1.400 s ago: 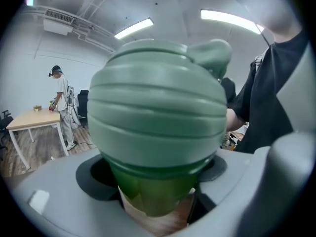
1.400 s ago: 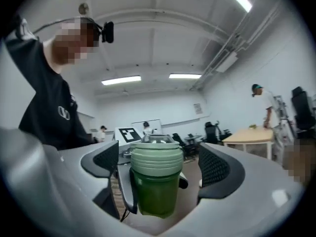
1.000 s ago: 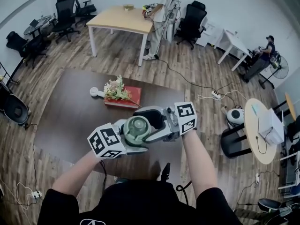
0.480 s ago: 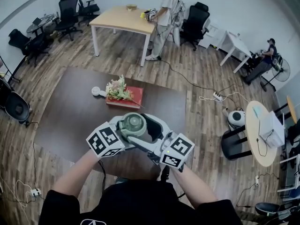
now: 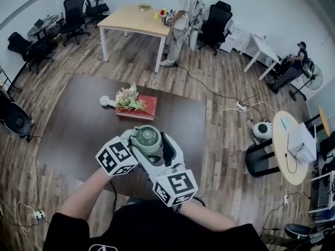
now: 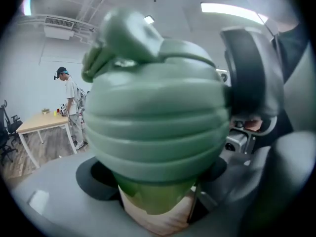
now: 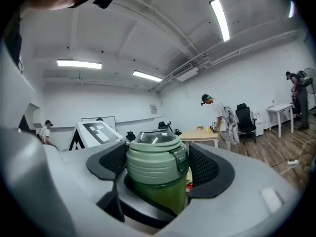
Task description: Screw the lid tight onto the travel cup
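Note:
A green travel cup is held above the brown table (image 5: 73,129). My left gripper (image 5: 140,156) is shut on its translucent green body (image 6: 158,201), low between the jaws; its ribbed green lid (image 6: 158,122) fills the left gripper view. My right gripper (image 5: 152,141) reaches in from the near side, level, and its jaws have just been closing with the lid (image 7: 155,159) between them. The dark ribbed pads (image 7: 205,167) now press on both sides of the lid, so it is shut on it. The flip latch faces right in the right gripper view.
A red book (image 5: 137,110) with a bunch of flowers (image 5: 127,97) and a small white object (image 5: 107,102) lie at the table's far side. A person (image 5: 180,14) stands at a light wooden table beyond, with office chairs (image 5: 215,25) around.
My right gripper has swung round the cup from its right side to the near side, clockwise as seen from above, staying at the lid. The left gripper and cup have barely moved.

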`<state>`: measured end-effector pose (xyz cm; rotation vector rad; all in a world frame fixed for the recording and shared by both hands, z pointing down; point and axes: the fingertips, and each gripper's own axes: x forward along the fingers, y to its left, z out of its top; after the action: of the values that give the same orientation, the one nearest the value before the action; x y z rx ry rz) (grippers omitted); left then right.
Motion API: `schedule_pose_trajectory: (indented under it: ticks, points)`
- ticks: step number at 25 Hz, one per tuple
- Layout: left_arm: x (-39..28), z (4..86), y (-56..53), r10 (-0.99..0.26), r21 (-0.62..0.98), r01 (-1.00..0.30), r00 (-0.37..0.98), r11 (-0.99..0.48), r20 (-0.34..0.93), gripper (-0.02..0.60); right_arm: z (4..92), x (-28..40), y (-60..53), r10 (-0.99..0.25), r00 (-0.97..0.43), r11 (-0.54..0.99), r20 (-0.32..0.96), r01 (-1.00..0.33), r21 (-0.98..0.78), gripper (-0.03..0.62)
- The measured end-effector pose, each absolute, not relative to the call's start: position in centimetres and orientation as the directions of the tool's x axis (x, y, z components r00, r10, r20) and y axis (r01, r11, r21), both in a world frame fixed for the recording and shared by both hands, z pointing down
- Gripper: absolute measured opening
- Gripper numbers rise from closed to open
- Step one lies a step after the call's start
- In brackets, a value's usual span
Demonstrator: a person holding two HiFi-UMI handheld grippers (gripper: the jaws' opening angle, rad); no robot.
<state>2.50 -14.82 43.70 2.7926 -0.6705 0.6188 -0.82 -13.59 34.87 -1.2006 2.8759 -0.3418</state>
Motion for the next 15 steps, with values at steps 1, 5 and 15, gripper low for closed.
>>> schedule_pose_trajectory:
  ticks: [1,5,15]
  points:
    - [2.2,43.6,-14.8,-0.385,0.102,-0.472,0.811,-0.876,0.441,0.411,34.7,-1.0,-13.4,-0.665,-0.744,0.719,0.062,-0.661,-0.216,0.405]
    - [1.5,42.8,-14.4,-0.365,0.128,-0.453,0.831,-0.882,0.420,0.410,33.0,-0.7,-12.8,-0.389,-0.920,0.904,-0.043,-0.372,-0.210,0.433]
    - [3.3,42.4,-12.3,-0.265,0.132,-0.350,0.863,-0.927,0.430,0.408,34.6,-0.5,-11.7,0.410,-0.905,0.904,0.108,0.388,-0.181,0.437]
